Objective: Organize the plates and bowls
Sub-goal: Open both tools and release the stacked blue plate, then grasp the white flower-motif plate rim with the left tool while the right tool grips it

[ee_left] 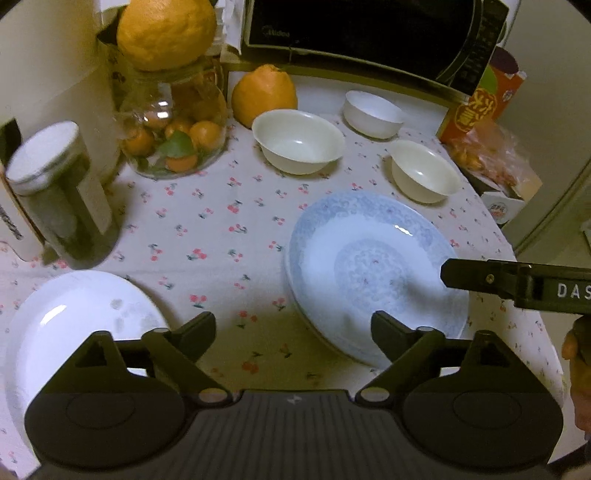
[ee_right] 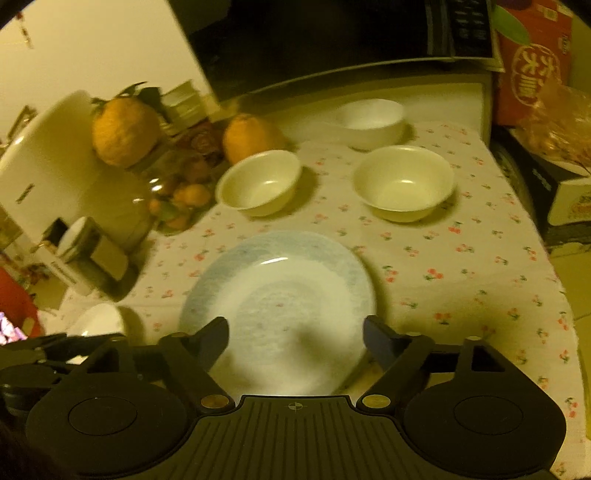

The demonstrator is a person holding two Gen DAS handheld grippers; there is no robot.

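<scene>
Cotton tablecloth [ee_left: 221, 236] printed with small cherries covers the table, under warm yellowish light. Behind it stand a black microwave [ee_left: 369, 33], a glass jar of oranges [ee_left: 173, 136] and a red carton [ee_left: 480, 103]. A blue-patterned plate [ee_right: 280, 291] lies centrally, a white plate [ee_left: 74, 317] left of it, three bowls [ee_left: 299, 140] beyond. Left gripper [ee_left: 293, 332] and right gripper [ee_right: 295, 338] both hover with jaws spread wide, holding nothing.
</scene>
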